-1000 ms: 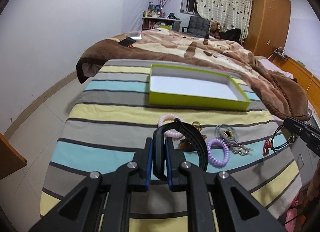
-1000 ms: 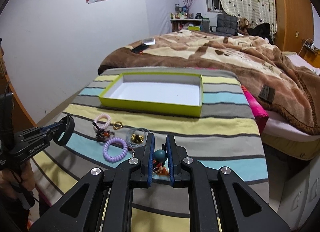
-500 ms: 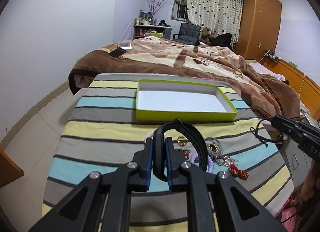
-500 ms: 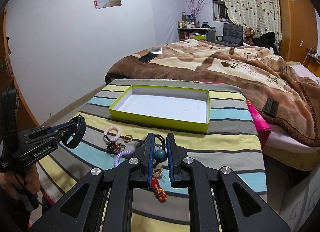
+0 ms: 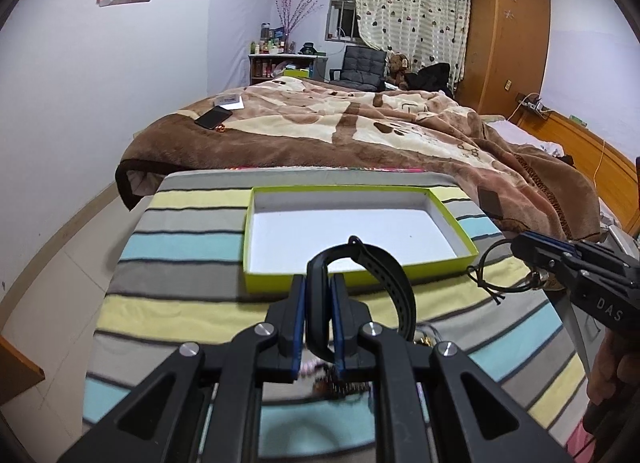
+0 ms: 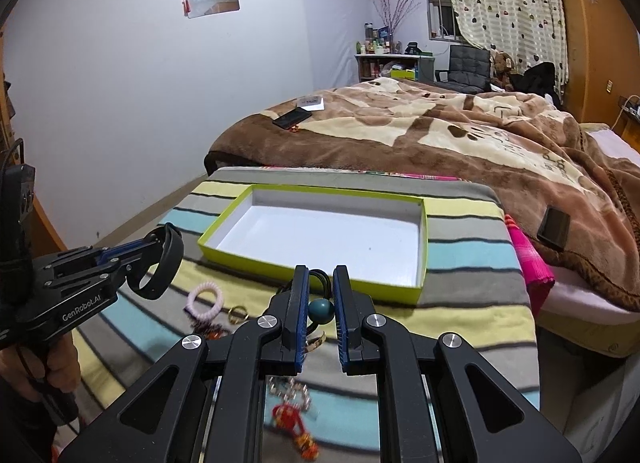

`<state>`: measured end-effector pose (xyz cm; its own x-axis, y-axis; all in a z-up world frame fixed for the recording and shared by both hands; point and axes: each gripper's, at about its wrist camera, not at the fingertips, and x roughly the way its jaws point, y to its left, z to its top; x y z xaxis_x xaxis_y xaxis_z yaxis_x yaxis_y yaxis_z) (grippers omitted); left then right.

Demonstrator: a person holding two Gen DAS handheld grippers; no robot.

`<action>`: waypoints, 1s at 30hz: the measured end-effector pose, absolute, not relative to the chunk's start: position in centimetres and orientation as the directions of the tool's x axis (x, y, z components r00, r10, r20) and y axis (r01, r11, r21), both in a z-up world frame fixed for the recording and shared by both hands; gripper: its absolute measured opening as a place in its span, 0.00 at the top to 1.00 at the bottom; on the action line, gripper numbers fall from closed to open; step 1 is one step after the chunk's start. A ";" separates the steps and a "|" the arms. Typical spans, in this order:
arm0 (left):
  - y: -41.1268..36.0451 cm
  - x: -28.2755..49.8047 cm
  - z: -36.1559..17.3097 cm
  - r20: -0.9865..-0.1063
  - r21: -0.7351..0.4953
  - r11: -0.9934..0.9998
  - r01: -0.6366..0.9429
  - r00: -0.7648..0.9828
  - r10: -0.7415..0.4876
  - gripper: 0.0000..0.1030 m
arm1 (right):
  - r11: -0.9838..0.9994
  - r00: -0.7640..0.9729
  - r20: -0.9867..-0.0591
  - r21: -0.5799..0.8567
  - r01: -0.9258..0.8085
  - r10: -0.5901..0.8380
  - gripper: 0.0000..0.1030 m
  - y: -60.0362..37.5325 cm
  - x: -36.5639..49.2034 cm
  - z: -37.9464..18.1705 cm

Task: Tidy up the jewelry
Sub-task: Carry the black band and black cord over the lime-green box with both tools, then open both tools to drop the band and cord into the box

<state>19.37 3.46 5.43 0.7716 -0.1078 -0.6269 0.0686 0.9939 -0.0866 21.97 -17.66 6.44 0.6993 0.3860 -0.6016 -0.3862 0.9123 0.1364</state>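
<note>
We hold the left tongs closed on a black strap, its loop curving up and over to the right of the blue pads. From the right wrist view the same strap hangs as a ring off the tips of the left tongs, above the left part of the striped bench, clear of the cloth.

We hold the right tongs nearly closed on a black cord with a teal bead; the bead sits between the pads, and a red charm dangles below, blurred. In the left wrist view the right tongs come in from the right edge with the cord looped off their tips, near the right front corner of the tray.

The green-rimmed tray lies on the far half of the bench, its white floor bare. Both sets of tongs are just in front of its near rim.

On the bench in front of the tray lie a pink coil band and a gold ring just right of it, with a dark beaded piece beside them, toward the left front. What lies under the left tongs in their own view is too blurred to tell. Behind the bench lies a bed with a brown blanket.
</note>
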 end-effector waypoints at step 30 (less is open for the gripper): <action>2.4 37.3 -0.9 -0.756 -0.070 0.995 0.075 0.647 -0.102 0.88 | 0.920 0.605 -0.703 0.197 -0.338 0.373 0.88 -15.2 39.9 -0.3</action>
<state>37.34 2.41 -0.89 0.6470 -0.1024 -0.7556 0.0752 0.9947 -0.0704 39.87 -15.19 -0.28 0.6052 0.3729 -0.7034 -0.3379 0.9203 0.1972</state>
